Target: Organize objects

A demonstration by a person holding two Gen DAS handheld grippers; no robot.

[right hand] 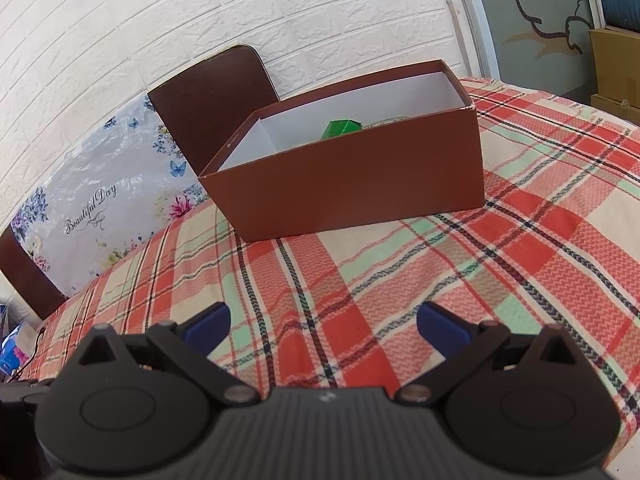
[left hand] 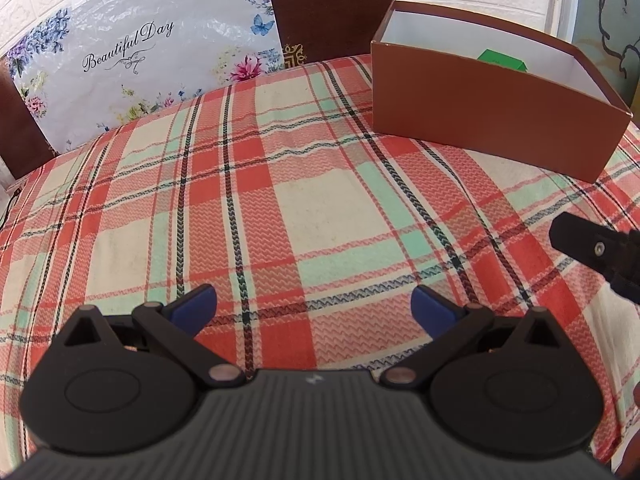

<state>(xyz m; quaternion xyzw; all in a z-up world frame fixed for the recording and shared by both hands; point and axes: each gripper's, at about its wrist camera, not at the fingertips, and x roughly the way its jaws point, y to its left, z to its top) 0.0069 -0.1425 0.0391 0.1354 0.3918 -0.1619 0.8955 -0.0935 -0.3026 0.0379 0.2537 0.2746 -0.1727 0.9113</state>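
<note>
A brown cardboard box [left hand: 480, 116] with a white inside stands open on the plaid tablecloth [left hand: 280, 200], far right of my left gripper [left hand: 314, 306]. A green object [left hand: 502, 60] lies inside it, mostly hidden by the near wall. In the right wrist view the same box [right hand: 352, 184] stands straight ahead, with the green object [right hand: 340, 129] and a pale item beside it peeking over the rim. My right gripper [right hand: 322, 324] is open above bare cloth, well short of the box. My left gripper is open too, with nothing between its blue fingers. The right gripper's black body [left hand: 592, 248] shows at the left view's right edge.
A floral plastic bag [left hand: 132, 60] reading "Beautiful Day" leans against a white brick wall behind the table. A dark brown chair back [right hand: 216, 96] stands behind the box. The table's right edge [right hand: 560, 92] drops off near cardboard cartons [right hand: 616, 68].
</note>
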